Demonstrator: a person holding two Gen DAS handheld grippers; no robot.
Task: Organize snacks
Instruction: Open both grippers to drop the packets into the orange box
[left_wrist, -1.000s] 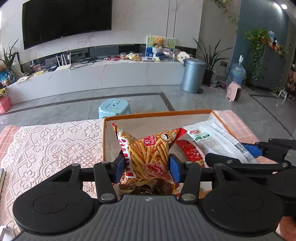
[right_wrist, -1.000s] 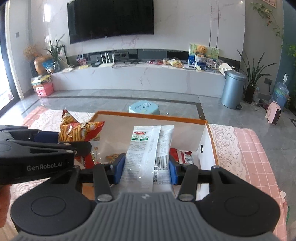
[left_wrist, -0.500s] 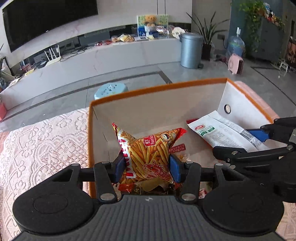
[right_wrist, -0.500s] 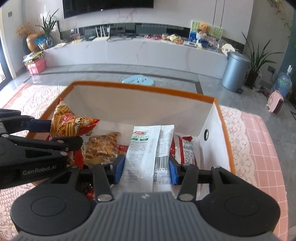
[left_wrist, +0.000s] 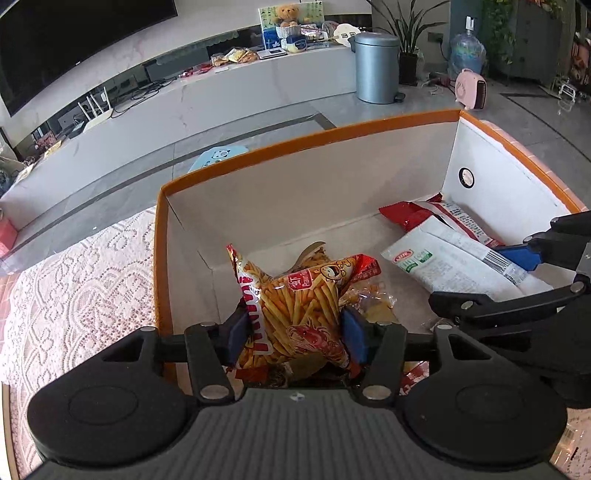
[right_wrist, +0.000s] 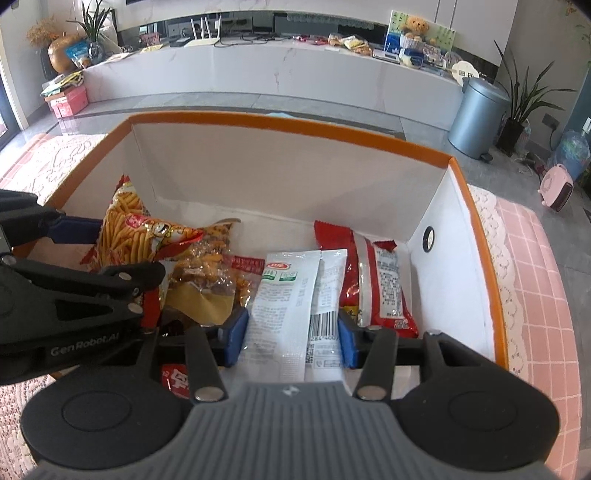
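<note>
Left wrist view: left tongs (left_wrist: 295, 334) opening around fries bag (left_wrist: 299, 310); right tongs (right_wrist: 290, 336) pinching white packet (right_wrist: 284, 306).

I see orange-rimmed white cardboard box (right_wrist: 436, 229) | yellow-red fry-print crinkly snack bag (left_wrist: 295, 314) between my left pads | white green-logo flat plastic packet (right_wrist: 284, 306) between my right pads | white lace tablecloth (left_wrist: 74, 288)

both grippers lowered into orange-rimmed box (left_wrist: 332, 131) | left gripper (left_wrist: 295, 334) jaws opening around fries bag (left_wrist: 295, 306) | white packet (right_wrist: 291, 295) lowered onto snacks
</note>
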